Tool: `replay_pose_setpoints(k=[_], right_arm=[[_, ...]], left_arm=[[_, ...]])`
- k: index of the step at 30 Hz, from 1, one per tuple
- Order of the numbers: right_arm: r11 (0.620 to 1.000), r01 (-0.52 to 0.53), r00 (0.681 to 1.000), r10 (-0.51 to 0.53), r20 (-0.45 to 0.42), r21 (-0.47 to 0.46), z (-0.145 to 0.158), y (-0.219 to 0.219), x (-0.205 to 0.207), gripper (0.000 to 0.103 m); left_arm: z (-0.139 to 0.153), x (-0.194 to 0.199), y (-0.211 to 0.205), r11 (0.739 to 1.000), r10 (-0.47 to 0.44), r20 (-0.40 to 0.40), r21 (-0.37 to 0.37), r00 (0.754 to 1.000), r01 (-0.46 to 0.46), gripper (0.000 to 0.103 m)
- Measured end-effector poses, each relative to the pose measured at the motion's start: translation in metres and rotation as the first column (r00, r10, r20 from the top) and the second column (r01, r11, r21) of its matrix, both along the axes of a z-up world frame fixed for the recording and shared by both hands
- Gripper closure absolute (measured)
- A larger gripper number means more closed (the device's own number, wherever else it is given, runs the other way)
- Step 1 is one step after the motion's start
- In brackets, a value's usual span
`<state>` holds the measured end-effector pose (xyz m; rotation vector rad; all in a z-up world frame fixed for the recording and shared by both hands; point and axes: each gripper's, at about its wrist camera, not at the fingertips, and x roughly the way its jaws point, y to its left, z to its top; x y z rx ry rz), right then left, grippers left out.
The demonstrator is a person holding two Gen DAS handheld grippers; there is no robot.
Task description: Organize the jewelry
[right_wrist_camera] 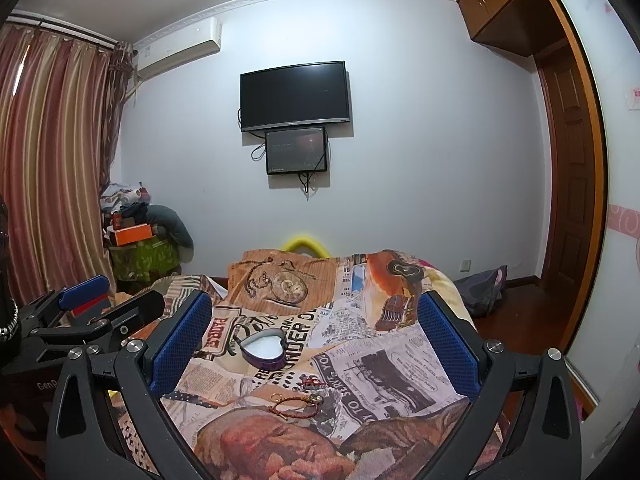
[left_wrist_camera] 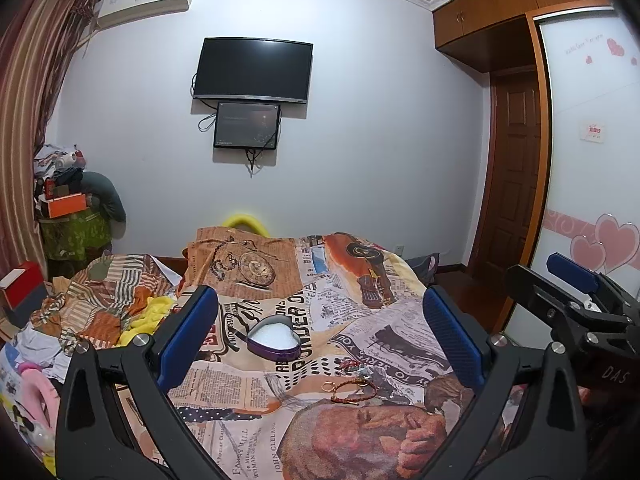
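A purple heart-shaped box with a white lining lies open on the printed bed cover. Nearer to me lie a red cord bracelet, a small gold ring and a second, beaded red piece. My left gripper hovers open above the cover, nothing between its blue pads. My right gripper is open too, level with it; its fingers show at the right of the left wrist view. The left gripper's fingers show at the left edge of the right wrist view.
A rumpled quilt and yellow cloth are heaped on the left of the bed. Boxes and clothes are stacked in the corner by the curtain. A wardrobe and a door stand to the right. A bag lies on the floor.
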<state>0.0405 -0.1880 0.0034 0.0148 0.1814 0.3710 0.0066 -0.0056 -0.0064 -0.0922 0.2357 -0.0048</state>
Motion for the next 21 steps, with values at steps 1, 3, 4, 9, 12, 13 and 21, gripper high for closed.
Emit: replay_pose_setpoints(k=[1, 3, 4, 9, 12, 13, 21], right_arm=[[1.000, 0.000, 1.000, 0.000, -0.001, 0.000, 0.0006, -0.0001, -0.0001, 0.001], [1.000, 0.000, 1.000, 0.000, -0.001, -0.001, 0.0006, 0.0000, -0.0002, 0.001], [1.000, 0.000, 1.000, 0.000, -0.001, -0.001, 0.0006, 0.0000, -0.0002, 0.001], [1.000, 0.000, 1.000, 0.000, -0.001, -0.001, 0.0000, 0.0001, -0.0004, 0.001], [1.000, 0.000, 1.000, 0.000, -0.001, 0.000, -0.0001, 0.0001, -0.0005, 0.001], [1.000, 0.000, 1.000, 0.000, -0.002, -0.001, 0.0000, 0.0003, -0.0004, 0.001], [1.000, -0.001, 1.000, 0.001, -0.002, -0.002, -0.0009, 0.0006, -0.0015, 0.001]], left_arm=[[0.0002, -0.0004, 0.0001, 1.000, 0.003, 0.001, 0.003, 1.000, -0.003, 0.000], [0.0018, 0.0004, -0.0015, 1.000, 0.008, 0.000, 0.009, 1.000, -0.008, 0.000], [0.0019, 0.0000, -0.0012, 1.000, 0.008, -0.001, 0.008, 1.000, -0.008, 0.000], [0.0017, 0.0014, 0.0009, 1.000, 0.012, -0.007, 0.003, 1.000, -0.012, 0.000], [0.0012, 0.0018, 0.0027, 1.000, 0.014, -0.010, -0.001, 1.000, -0.014, 0.000], [0.0011, 0.0018, 0.0033, 1.000, 0.013, -0.011, -0.003, 1.000, -0.013, 0.000], [-0.0014, 0.0017, 0.0039, 1.000, 0.016, -0.013, -0.002, 1.000, -0.016, 0.000]])
